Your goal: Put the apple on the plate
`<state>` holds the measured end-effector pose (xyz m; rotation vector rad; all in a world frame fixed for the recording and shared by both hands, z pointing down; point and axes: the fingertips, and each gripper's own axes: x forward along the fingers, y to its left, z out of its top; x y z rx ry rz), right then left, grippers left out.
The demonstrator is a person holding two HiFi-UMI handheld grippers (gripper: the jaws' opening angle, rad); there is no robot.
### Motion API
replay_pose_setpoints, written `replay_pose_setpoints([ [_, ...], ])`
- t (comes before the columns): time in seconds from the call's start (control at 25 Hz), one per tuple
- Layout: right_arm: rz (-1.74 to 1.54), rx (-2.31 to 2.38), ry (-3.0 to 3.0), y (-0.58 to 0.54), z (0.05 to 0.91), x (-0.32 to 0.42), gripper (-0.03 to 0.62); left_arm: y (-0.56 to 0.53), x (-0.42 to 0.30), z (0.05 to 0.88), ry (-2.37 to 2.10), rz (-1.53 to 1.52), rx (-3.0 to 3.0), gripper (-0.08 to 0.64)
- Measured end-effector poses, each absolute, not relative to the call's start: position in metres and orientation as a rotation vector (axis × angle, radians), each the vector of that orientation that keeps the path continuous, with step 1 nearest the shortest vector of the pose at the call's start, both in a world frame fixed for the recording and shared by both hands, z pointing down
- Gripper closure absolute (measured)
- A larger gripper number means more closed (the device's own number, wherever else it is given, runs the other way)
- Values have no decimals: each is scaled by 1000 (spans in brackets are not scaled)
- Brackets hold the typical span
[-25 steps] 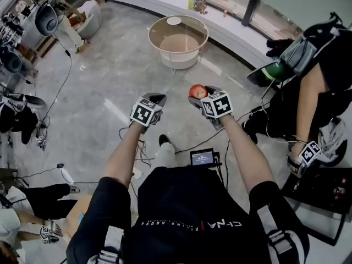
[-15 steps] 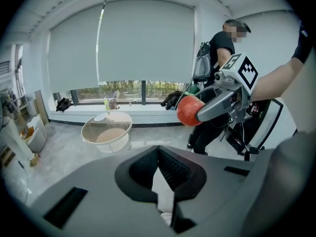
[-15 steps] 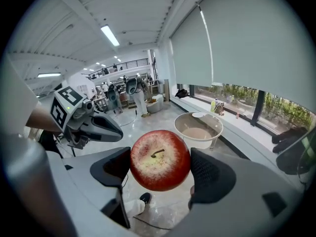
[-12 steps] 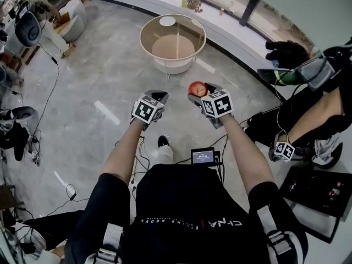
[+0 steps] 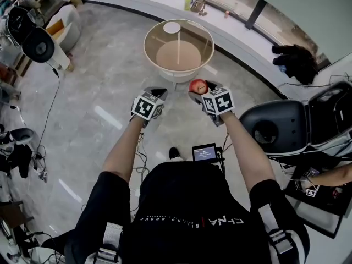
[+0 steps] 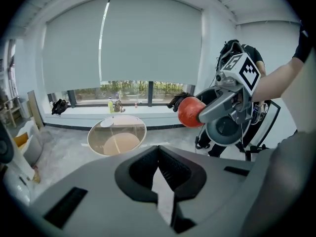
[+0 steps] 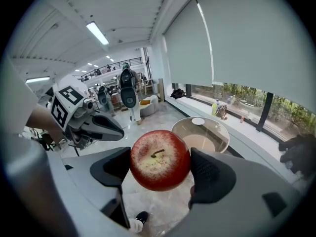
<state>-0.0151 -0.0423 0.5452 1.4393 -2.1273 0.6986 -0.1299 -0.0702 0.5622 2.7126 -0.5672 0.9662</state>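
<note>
**Carrying the apple toward the plate.** The step in hand, as I judge it, is transport. My right tongs [image 5: 199, 94] are clenched on the apple [image 7: 159, 166], and the plate [image 5: 172, 27] has not been reached.

To do the step well, I should:
- keep the grip steady, since the fruit is round and smooth and could roll out from between the pads;
- bring it over the round glass worktop [image 5: 195, 33], then on across it to the small white plate near its far rim;
- lower the apple until it rests on the plate, and only then let the tongs part.

My left tongs [image 6: 159, 174] are closed on nothing and should stay clear of the path.

**Position.** The apple sits squarely between the two pads of my right tongs, one on each flank, with its stem turned toward that gripper's camera. It is held in the air over the floor, short of the worktop. The left tongs hang just beside it without touching it. The plate lies well ahead of both tongs.
</note>
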Motion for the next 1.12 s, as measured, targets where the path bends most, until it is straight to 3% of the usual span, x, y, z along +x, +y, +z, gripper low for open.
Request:
replay_pose_setpoints([
  [0.6, 679, 1344, -2154, -218, 564, 4, 198, -235, -106, 575, -650, 941, 2668, 543],
  [1.12, 674, 1279, -2175, -424, 555, 130, 198, -441, 13, 556, -738, 940, 2637, 543],
])
